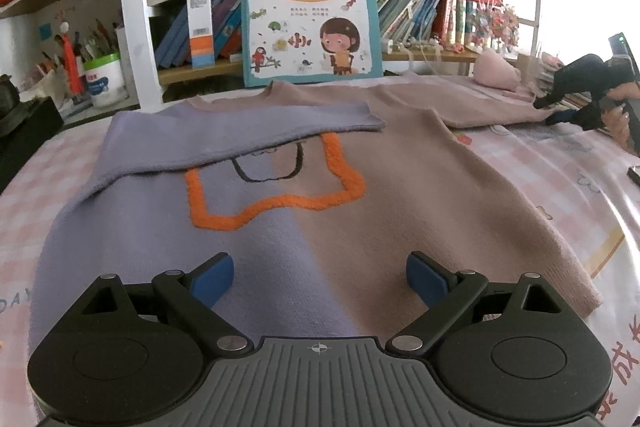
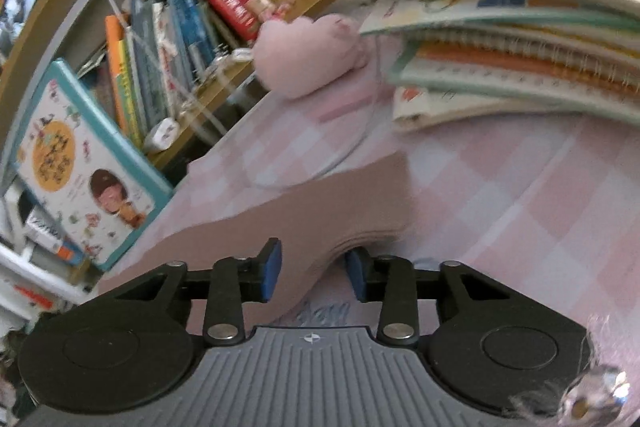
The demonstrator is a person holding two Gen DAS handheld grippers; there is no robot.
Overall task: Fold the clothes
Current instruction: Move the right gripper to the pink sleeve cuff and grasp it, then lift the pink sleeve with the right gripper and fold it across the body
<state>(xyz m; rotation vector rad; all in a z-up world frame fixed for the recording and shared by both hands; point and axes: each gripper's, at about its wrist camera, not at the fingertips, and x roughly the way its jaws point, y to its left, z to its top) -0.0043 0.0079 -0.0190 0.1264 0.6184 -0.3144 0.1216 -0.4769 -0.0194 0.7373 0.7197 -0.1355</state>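
Left wrist view: left gripper (image 1: 320,277) fingers spread above the sweater (image 1: 360,195). Right gripper (image 2: 313,270) fingers flank the pink sleeve (image 2: 304,211) on the bench (image 2: 520,195); pinch uncertain.

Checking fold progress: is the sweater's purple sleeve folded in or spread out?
Folded in: the purple sleeve lies across the sweater chest.

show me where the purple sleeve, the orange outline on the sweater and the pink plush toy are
purple sleeve (image 1: 256,123), left wrist view, mid-sleeve.
orange outline (image 1: 280,205), left wrist view, lower edge.
pink plush toy (image 2: 308,57), right wrist view, body.
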